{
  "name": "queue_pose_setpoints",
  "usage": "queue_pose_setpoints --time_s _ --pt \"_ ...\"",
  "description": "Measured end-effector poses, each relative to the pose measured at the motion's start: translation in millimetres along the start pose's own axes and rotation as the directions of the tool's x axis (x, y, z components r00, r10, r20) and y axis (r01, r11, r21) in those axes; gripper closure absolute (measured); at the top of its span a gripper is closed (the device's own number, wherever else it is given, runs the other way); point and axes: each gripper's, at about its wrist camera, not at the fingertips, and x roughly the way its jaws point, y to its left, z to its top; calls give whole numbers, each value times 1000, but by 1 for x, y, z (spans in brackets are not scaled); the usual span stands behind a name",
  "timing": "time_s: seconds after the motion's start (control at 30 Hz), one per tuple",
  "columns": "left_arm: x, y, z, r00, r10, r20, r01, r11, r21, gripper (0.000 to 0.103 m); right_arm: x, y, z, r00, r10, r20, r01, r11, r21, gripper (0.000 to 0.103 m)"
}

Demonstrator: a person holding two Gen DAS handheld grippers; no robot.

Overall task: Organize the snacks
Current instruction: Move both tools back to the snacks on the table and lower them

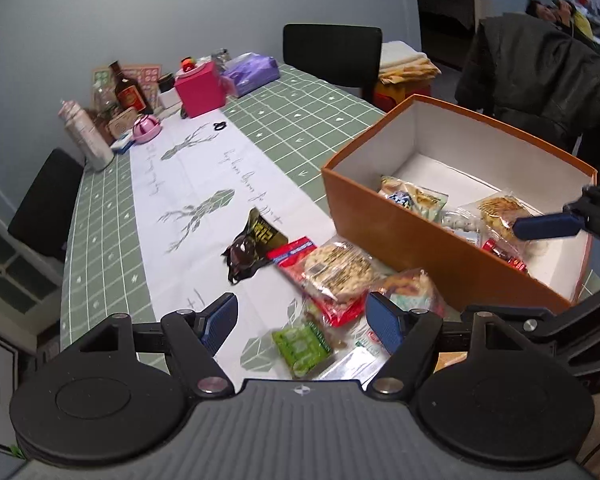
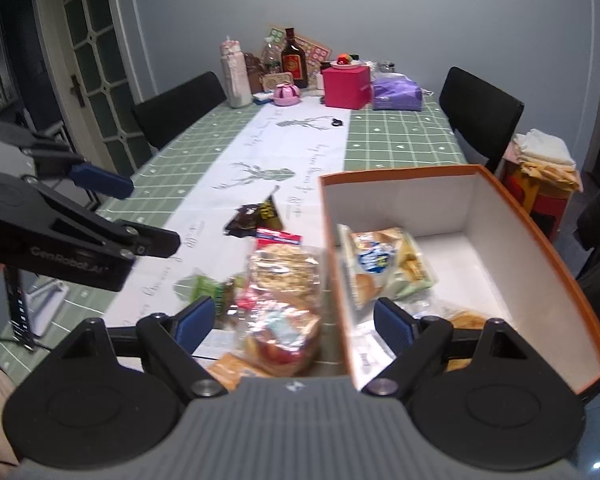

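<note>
An orange box (image 1: pixel 440 248) with a white inside stands on the right of the table. Inside lie a biscuit packet (image 1: pixel 414 198) and a clear cracker packet (image 1: pixel 500 208). Loose snacks lie left of the box: a round cracker pack (image 1: pixel 336 272), a red packet (image 1: pixel 296 250), a dark packet (image 1: pixel 256 240) and a green packet (image 1: pixel 300 346). My left gripper (image 1: pixel 303 322) hangs open above this pile, holding nothing. My right gripper (image 2: pixel 295 324) is open too, straddling the orange box's near wall (image 2: pixel 340 280) with nothing gripped. One of its pads (image 1: pixel 548 226) shows over the box.
A green checked cloth (image 1: pixel 100 220) with a white runner covers the table. At the far end stand a pink box (image 1: pixel 200 88), a dark bottle (image 1: pixel 130 92), a purple pack (image 1: pixel 252 72) and a pale canister (image 1: pixel 86 136). Black chairs (image 1: pixel 332 56) ring the table. A dark coat (image 1: pixel 540 80) hangs behind the box.
</note>
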Motion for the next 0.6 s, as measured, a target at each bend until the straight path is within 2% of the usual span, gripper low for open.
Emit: queue_pose_setpoints --time_s 0.17,0.43,0.6 --pt "-1 10 -28 998 -43 36 45 997 -55 17 10 24 -26 1000 1 24 -2 999 47 19" --pt "30 21 -58 998 -70 9 71 991 -111 17 42 40 -56 990 -138 14 137 987 86 23" --pt "60 29 -69 996 -90 -7 87 978 -192 17 59 37 -61 988 -156 2 154 979 132 23"
